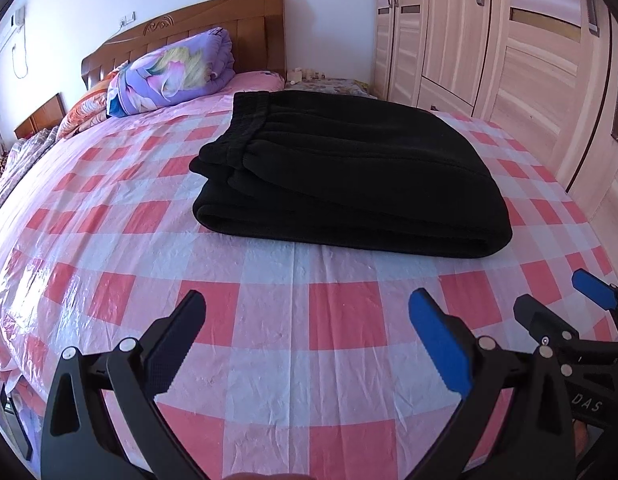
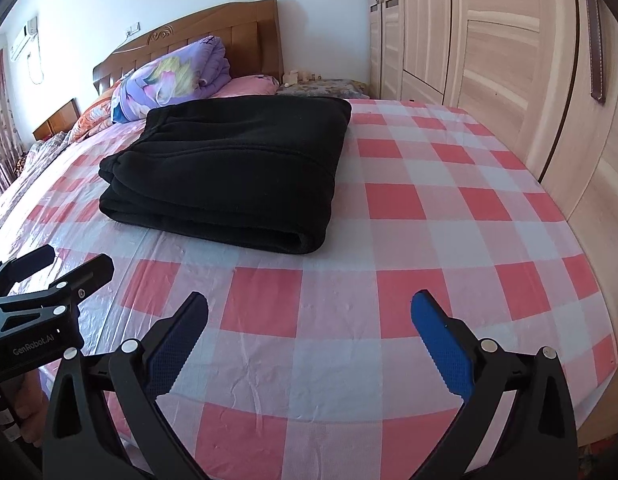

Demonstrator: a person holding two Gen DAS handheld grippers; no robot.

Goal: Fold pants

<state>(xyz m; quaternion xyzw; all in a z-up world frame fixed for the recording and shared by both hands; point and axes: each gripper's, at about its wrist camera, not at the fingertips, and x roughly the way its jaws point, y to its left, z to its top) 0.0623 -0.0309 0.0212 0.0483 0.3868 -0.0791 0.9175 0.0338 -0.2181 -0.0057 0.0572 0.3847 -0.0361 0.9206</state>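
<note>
Black pants [image 1: 341, 172] lie folded into a thick rectangle on the pink checked bed cover [image 1: 269, 320], waistband toward the headboard. In the right wrist view the folded pants [image 2: 229, 176] sit left of centre. My left gripper [image 1: 307, 312] is open, hovering over the cover well short of the pants, nothing between its fingers. My right gripper [image 2: 309, 314] is open too, empty, to the right of and short of the pants. The right gripper [image 1: 557, 300] shows at the right edge of the left wrist view; the left gripper [image 2: 65, 266] shows at the left edge of the right wrist view.
A rolled purple floral quilt [image 1: 177, 72] and pillows lie by the wooden headboard [image 1: 213, 24]. A tall wooden wardrobe [image 1: 509, 52] runs along the bed's right side. A small bedside table [image 2: 321, 86] stands in the far corner.
</note>
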